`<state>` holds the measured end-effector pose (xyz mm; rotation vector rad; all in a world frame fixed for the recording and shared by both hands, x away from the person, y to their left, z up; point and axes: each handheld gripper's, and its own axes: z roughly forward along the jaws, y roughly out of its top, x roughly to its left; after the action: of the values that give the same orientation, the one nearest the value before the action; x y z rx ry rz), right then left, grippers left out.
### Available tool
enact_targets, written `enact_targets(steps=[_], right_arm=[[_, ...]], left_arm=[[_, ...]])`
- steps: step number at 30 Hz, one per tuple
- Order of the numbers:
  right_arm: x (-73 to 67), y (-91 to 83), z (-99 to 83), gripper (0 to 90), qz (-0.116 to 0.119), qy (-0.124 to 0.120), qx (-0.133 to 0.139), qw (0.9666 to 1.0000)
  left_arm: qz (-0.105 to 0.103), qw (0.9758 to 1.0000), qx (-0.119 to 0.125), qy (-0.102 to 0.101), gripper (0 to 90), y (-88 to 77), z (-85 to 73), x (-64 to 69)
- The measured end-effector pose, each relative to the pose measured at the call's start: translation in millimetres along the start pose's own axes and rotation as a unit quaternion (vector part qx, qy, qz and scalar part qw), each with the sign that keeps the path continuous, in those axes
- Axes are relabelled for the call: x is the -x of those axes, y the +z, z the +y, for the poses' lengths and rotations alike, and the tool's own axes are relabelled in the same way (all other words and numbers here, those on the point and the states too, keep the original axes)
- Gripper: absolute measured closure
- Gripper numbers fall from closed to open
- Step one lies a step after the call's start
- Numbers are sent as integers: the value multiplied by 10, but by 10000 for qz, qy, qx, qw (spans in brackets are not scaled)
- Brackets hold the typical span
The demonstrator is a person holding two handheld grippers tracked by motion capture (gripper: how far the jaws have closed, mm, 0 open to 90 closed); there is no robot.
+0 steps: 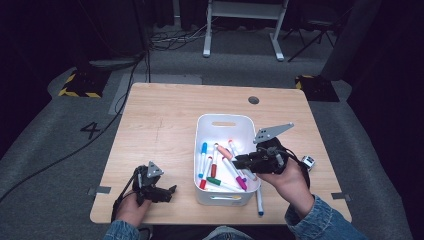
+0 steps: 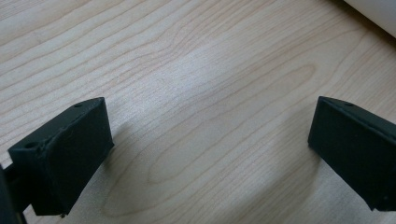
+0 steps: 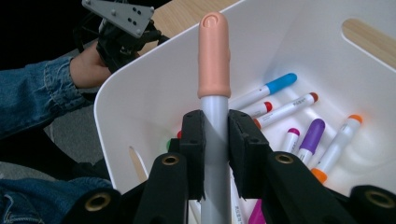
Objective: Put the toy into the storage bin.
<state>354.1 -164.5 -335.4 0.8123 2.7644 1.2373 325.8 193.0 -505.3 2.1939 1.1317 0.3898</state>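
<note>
Right gripper [image 3: 215,140]: jaws clamped on the grey barrel of a marker [image 3: 214,88] with a smooth peach cap, rounded at the tip. The marker stands between the 2 black pads, cap end held over the white bin [image 3: 140,100].

Bin: glossy plastic, rounded corners, slotted handle in the far wall. Loose markers lie inside with blue [image 3: 280,83], red, purple [image 3: 312,134], orange and pink caps.

Left gripper [image 1: 159,191]: jaws spread wide, nothing between them, low over the pale wood-grain table [image 2: 196,84], left of the bin.

1 blue-tipped marker [image 1: 259,200] lies on the table just beside the bin's right side.
</note>
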Motion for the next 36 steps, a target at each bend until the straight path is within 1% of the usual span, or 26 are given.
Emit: enact_targets(steps=[2,5,6,8,9,11,12,14,15,16,18,19,20,21,24,25,26,27,28,29,30,31,32,35,36], right_arm=[[8,29,-22,771,27,-13,-60,10000],[12,65,-62,771,53,42,-182,9998],[24,83,-72,771,64,-24,-209,9998],[21,112,-86,771,101,-13,-255,9996],[12,121,-93,771,96,61,-328,9994],[24,152,-110,771,115,-27,-372,9992],[23,177,-119,771,107,-18,-427,9990],[24,186,-125,771,114,-3,-440,9990],[34,219,-143,770,108,-34,-532,9985],[34,219,-143,770,108,-34,-532,9985],[31,248,-148,770,114,-49,-624,9980],[25,285,-152,770,115,-56,-729,9973],[25,285,-152,770,115,-56,-729,9973],[15,320,-153,769,103,-87,-826,9965],[4,325,-145,769,55,-102,-873,9961],[8,343,-136,764,67,-183,-903,9957],[8,343,-136,764,67,-183,-903,9957],[3,349,-127,747,65,-207,-988,9949],[-1,355,-124,653,82,-224,-913,9955],[-8,346,-121,600,59,-147,-903,9958],[-7,341,-123,564,27,-87,-857,9963],[-9,329,-123,548,44,-42,-804,9967],[2,314,-124,528,31,-94,-728,9973],[17,256,-123,496,33,13,-517,9987],[21,225,-121,489,-3,18,-460,9989]], left_arm=[[3,10000,0,0,0,0,0,0],[3,10000,0,-1,0,0,0,0],[3,10000,0,-1,0,0,0,0],[2,10000,0,0,0,0,0,0],[2,10000,-1,0,0,0,0,0],[2,10000,0,-2,0,0,0,0],[0,10000,-1,1,0,0,0,0],[2,10000,1,-2,0,0,0,0],[2,10000,0,-3,0,0,0,0],[2,10000,1,0,0,0,0,0],[2,10000,0,-2,0,0,0,0],[2,10000,0,-1,0,0,0,0],[2,10000,0,0,0,0,0,0],[2,10000,1,-1,0,0,0,0],[2,10000,1,-2,0,0,0,0],[2,10000,0,-2,0,0,0,0],[2,10000,0,-2,0,0,0,0],[2,10000,1,-1,0,0,0,0],[2,10000,0,-2,0,0,0,0],[3,10000,1,-1,0,0,0,0],[1,10000,0,2,0,0,0,0],[1,10000,-1,2,0,0,0,0],[3,10000,-1,-1,0,0,0,0],[3,10000,1,-1,0,0,0,0],[3,10000,0,-2,0,0,0,0]])
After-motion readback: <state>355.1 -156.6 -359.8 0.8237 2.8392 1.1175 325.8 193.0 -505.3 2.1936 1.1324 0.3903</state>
